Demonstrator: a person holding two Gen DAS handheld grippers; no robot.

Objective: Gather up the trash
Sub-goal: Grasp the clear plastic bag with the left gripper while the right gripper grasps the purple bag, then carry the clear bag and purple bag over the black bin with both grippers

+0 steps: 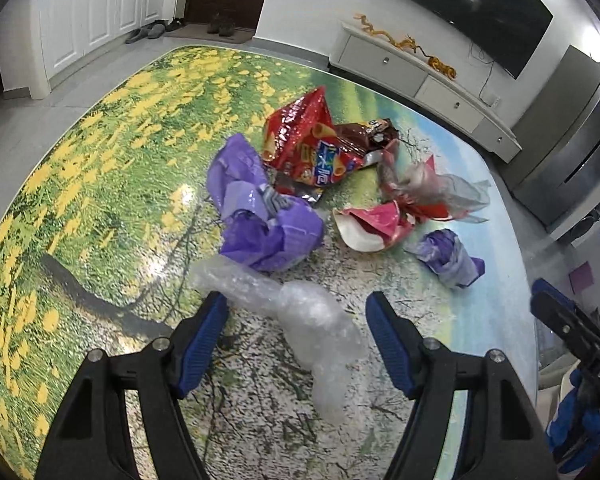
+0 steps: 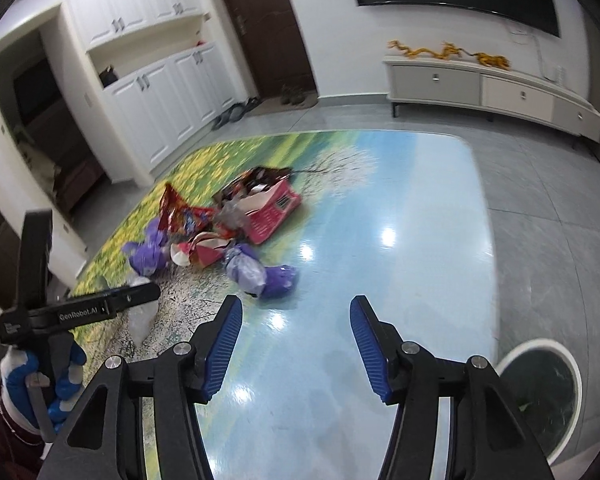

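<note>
A: Where does the trash sit?

B: In a loose heap near the middle of the table point(image 1: 100, 168), the one with the printed meadow top. Nearest the left gripper point(image 1: 296, 312) is a crumpled clear plastic wrap point(image 1: 300, 320), lying between its open jaws; the pads do not press on it. Just beyond lies a big purple bag point(image 1: 260, 216), then a red snack wrapper point(image 1: 308, 140), a pink-and-white wrapper point(image 1: 372, 224) and a small purple wad point(image 1: 448, 256).

A: And the right gripper?

B: The right gripper point(image 2: 296, 316) hangs over bare glossy tabletop, jaws parted, nothing in them. The small purple wad point(image 2: 260, 272) lies just ahead of its left finger.

A: Which step is this, in your view?

B: The approach, I think. Nothing is held yet, so collecting has barely begun.

A: What next?

B: Likely the left jaws close on the clear wrap. It is soft and slippery, so the pinch should take a thick fold. A round bin point(image 2: 548, 392) stands on the floor beside the table, at the right gripper's side, probably the drop point.
</note>
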